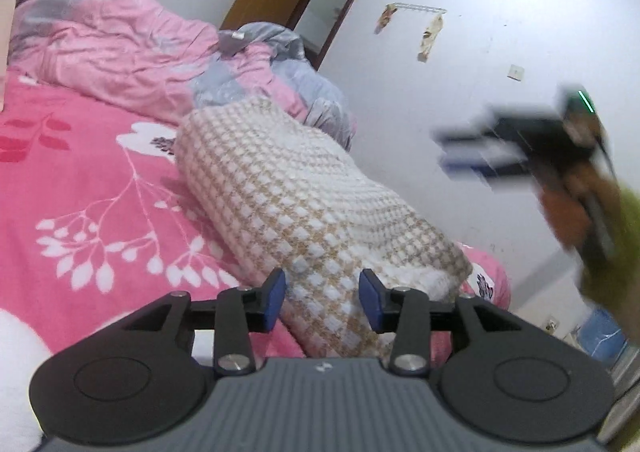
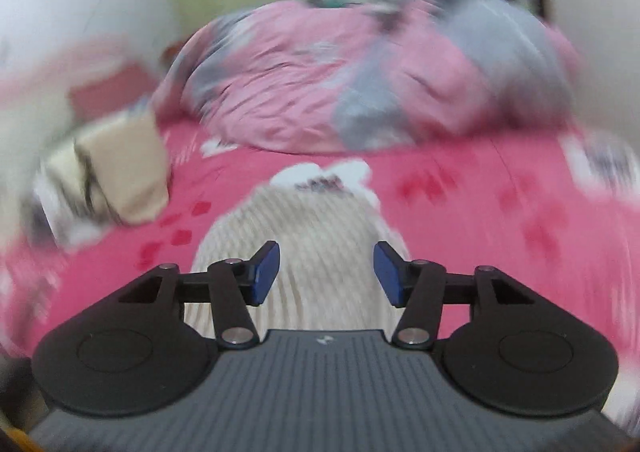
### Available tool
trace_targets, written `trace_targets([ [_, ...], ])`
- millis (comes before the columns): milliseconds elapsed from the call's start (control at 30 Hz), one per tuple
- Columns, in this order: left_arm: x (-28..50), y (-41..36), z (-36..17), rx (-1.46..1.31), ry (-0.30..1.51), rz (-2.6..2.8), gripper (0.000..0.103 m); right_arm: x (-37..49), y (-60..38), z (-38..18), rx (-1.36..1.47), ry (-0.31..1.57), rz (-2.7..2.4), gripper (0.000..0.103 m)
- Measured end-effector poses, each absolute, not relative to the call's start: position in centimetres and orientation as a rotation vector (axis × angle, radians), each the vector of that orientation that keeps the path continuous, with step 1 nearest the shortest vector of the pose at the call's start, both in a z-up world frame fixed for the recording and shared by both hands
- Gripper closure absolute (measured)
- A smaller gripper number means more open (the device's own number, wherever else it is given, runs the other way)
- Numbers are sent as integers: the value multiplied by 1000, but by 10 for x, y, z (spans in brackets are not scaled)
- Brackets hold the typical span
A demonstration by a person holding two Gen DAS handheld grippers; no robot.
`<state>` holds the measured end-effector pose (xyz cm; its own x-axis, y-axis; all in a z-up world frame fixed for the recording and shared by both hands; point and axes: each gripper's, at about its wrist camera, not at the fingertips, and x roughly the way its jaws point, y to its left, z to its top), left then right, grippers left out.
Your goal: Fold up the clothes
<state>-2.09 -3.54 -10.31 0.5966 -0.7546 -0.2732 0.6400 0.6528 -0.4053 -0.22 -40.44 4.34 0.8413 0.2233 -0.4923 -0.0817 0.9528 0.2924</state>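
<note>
Both of my grippers are spread wide with nothing between the blue pads. My left gripper (image 1: pixel 322 302) hovers just above the near end of the folded garment (image 1: pixel 304 208), a cream knit with a tan check, which lies as a thick bundle on the pink floral bedsheet (image 1: pixel 80 180). Beyond it a crumpled pink and grey quilt (image 1: pixel 132 44) is heaped against the white wall (image 1: pixel 500 52). In the left wrist view my right gripper (image 1: pixel 472 154) shows as a dark blur off to the right, held in a hand (image 1: pixel 560 204) with a green sleeve (image 1: pixel 616 252). My right gripper's own view is smeared, with the same pale knit beneath its open jaws and another folded beige cloth (image 2: pixel 120 168) lying to the left on the sheet.
</note>
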Motion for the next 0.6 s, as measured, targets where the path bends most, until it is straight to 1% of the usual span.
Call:
trace_targets([
  [167,-26,-42,-77,-221,416,-762,60,-87,-453,-31,639,547,131,50],
  [267,-43,-71,-69,-33,381,-785,51,-110,-458,-69,792,514,164,50],
  [333,-54,-90,-63,92,356,-798,42,-121,-460,-88,872,502,202,50],
  [367,-60,-99,-60,155,343,-804,35,-122,-460,-95,900,503,224,49],
  [400,-65,-109,-57,217,330,-809,33,-122,-460,-102,927,503,245,49],
  [467,-77,-130,-54,352,302,-812,33,-116,-457,-113,957,510,277,49],
  [533,-86,-155,-64,503,265,-786,35,-108,-454,-119,947,508,293,49],
  [600,-90,-173,-72,603,237,-768,41,-102,-451,-121,925,497,301,49],
])
